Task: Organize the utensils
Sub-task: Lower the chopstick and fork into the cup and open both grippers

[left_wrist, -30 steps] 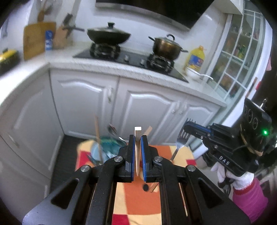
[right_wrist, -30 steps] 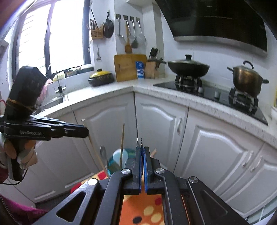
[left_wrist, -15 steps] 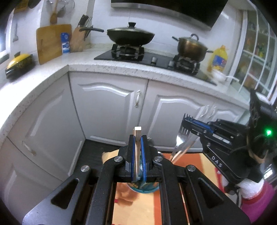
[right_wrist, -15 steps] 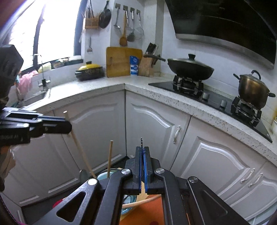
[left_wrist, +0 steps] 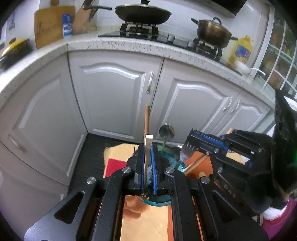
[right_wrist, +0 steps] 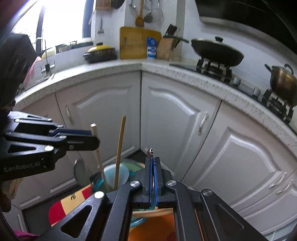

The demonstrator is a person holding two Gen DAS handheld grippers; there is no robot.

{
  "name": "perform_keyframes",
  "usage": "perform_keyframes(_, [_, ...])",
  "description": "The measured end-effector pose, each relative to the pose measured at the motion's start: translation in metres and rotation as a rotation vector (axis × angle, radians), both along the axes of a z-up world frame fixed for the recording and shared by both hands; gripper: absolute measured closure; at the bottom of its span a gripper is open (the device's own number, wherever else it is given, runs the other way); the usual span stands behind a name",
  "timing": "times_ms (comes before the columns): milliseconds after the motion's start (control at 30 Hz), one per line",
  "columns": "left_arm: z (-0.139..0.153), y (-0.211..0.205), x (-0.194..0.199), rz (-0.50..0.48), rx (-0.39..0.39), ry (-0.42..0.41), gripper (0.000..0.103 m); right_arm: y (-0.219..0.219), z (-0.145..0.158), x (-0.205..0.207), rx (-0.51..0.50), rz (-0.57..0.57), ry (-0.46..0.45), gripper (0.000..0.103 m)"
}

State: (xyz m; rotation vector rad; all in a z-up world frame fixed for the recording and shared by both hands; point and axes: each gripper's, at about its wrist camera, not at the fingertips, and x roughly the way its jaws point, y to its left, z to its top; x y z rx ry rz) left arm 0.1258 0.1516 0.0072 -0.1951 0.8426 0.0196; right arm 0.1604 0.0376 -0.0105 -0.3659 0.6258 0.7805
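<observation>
Both tools are up over a teal cup that sits on an orange and red patterned cloth, w/ the white cabinet doors right behind.

Left tool: jaws pinched nearly together on a pale wooden chopstick, its squared top poking up just past the blue pads. From the right wrist view the same stick runs down at a slant from the left tool to the cup's rim; whether its lower end is inside I can't tell.

Right tool: jaws pressed almost flat together, gripping a metal fork by the neck, tines just under the tool tip in the left view. In its own view only a thin metal edge shows above the pads. The fork hangs at the cup's right rim (handle end is hidden behind the left tool's frame).

Already standing in the cup: a darker wooden chopstick, close to upright, and a metal spoon, bowl end up, just right of it. Another wooden handle lies slanted on the cloth, beside the cup's right side.

Back on the bench: a black lidded wok and a bronze pot on the hob, plus a cutting board and knife block at the left.
</observation>
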Motion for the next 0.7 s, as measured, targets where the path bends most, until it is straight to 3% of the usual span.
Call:
perform_keyframes(267, [-0.013,-0.003,0.006,0.021,-0.018,0.033,0.098,-0.015,-0.004,0.005,0.055,0.009,0.107,0.100])
perform_keyframes(333, [-0.014,-0.003,0.006,0.027,-0.029,0.046,0.097,-0.019,-0.002,0.003,0.069,0.006,0.116,0.089])
perform_keyframes(367, [-0.015,-0.003,0.005,0.030,-0.024,0.049,0.096,-0.022,-0.001,0.001,0.078,0.009,0.117,0.071])
perform_keyframes(400, [-0.016,-0.004,0.005,0.031,-0.023,0.053,0.093,-0.023,0.000,-0.001,0.084,0.009,0.117,0.063])
perform_keyframes(500, [-0.017,-0.003,0.002,0.042,-0.043,0.061,0.077,-0.031,0.003,-0.004,0.106,0.008,0.126,0.063])
perform_keyframes(700, [-0.012,-0.004,-0.006,0.051,-0.038,0.050,0.061,-0.044,0.005,-0.003,0.148,-0.016,0.154,0.063])
